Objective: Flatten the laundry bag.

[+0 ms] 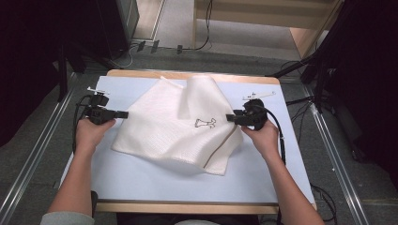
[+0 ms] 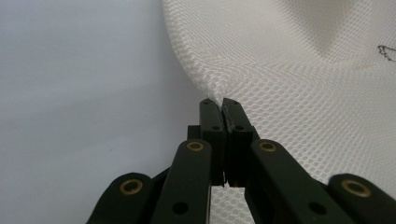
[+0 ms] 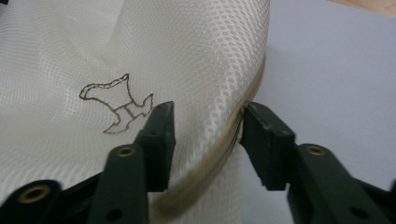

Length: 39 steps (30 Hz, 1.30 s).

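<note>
A white mesh cloth bag (image 1: 173,126) lies crumpled across the middle of the pale blue table (image 1: 141,178), with a small brown embroidered dog outline (image 1: 205,123) and a tan zipper edge (image 1: 218,150). My left gripper (image 1: 126,114) is shut on the bag's left edge; its own view shows the mesh (image 2: 289,70) pinched between the closed fingertips (image 2: 219,103). At the bag's right edge my right gripper (image 1: 230,117) is open, its jaws straddling a raised fold with the tan zipper (image 3: 219,149) between them, the dog outline (image 3: 116,105) just left.
Wooden strips border the table at front (image 1: 187,207) and back. Metal rails (image 1: 28,159) run along both sides on the grey floor. Cables and a wooden frame (image 1: 300,33) lie beyond the far edge. Bare table surface spreads in front of the bag.
</note>
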{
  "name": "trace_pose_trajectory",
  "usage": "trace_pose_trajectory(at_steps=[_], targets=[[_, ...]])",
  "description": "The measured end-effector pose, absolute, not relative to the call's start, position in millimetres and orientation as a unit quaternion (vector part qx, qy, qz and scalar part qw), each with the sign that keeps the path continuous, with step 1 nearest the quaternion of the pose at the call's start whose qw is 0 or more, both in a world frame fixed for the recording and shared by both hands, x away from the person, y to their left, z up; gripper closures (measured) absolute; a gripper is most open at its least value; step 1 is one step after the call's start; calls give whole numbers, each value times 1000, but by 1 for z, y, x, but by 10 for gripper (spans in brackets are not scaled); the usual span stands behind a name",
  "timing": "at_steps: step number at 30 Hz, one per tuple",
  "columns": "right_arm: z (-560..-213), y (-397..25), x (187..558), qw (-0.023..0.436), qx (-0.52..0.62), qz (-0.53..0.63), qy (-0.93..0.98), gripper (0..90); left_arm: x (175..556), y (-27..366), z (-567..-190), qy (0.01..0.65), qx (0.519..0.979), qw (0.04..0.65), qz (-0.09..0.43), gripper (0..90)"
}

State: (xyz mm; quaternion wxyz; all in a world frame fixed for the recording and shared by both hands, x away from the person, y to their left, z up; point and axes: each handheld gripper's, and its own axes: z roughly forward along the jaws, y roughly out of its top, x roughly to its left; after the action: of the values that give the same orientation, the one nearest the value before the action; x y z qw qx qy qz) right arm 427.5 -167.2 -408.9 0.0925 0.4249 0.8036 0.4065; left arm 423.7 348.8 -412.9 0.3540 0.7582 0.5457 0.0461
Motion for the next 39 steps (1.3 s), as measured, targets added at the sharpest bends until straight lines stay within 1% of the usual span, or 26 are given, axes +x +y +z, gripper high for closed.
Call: trace_pose_trajectory(at_steps=[1,4,5,6,7,13,15,19,23,25,28,29,31,32,33,34,35,36,38,39], targets=[[-407,-167,427,96,419,410,805,487,421,355,-410,547,757,354,54,900],[-406,-167,426,93,415,413,805,468,419,363,-409,553,750,358,60,899],[-406,-167,425,90,414,414,805,454,417,372,-409,558,744,361,62,897],[-406,-167,425,90,414,414,805,454,417,372,-409,558,744,361,62,895],[-406,-167,425,87,414,413,806,453,416,380,-410,566,738,363,63,895],[-406,-172,425,80,410,412,810,499,411,400,-412,579,725,369,57,884],[-407,-174,425,83,409,410,811,536,409,406,-411,581,724,367,60,882],[-410,-177,426,79,408,405,814,576,406,413,-412,588,721,362,63,882],[-413,-174,427,74,404,404,817,633,401,424,-412,599,708,368,66,881],[-415,-172,428,75,401,400,821,648,399,428,-412,604,705,366,70,881],[-416,-170,429,75,398,397,824,649,397,432,-413,610,701,364,72,881],[-417,-168,430,76,398,396,824,637,396,434,-414,614,697,364,75,878],[-418,-167,431,75,401,396,823,619,394,435,-415,616,691,370,78,845],[-418,-167,431,75,401,396,823,619,394,435,-415,616,691,370,78,792],[-419,-165,433,75,402,399,821,588,392,437,-414,615,684,384,79,738],[-419,-165,433,75,402,399,821,588,392,437,-414,615,684,384,79,703],[-420,-163,434,75,402,398,822,573,391,437,-413,612,683,390,79,703],[-422,-161,436,78,399,398,822,515,388,435,-411,609,685,391,82,630],[-426,-157,440,82,402,397,821,450,386,432,-409,606,688,391,85,585],[-428,-156,443,82,404,396,820,434,385,429,-407,603,689,391,88,573]])
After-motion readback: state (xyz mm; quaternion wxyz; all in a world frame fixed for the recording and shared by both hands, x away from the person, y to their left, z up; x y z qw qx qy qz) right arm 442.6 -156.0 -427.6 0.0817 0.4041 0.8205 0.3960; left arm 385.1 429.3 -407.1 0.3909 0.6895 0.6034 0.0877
